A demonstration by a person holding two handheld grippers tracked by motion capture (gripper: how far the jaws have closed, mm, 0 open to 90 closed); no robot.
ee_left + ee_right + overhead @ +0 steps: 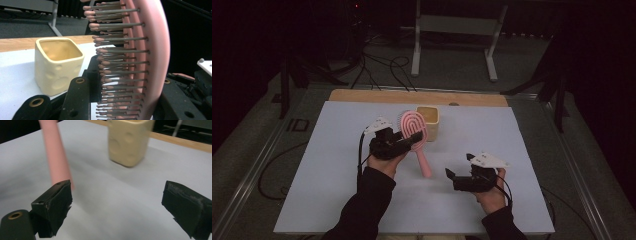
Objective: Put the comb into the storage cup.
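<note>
Behind blurred handle [56, 157], probably cup [128, 141]

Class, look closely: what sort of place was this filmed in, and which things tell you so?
Probably a lab or recording workspace: a white-topped table in a dark room, loose cables on the floor, and a metal stand behind it.

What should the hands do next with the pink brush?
Probably tip the pink brush upright over the yellow cup, handle down. The left hand-held gripper clamps its bristled head, the handle hangs free, and the cup stands open just behind it.
</note>
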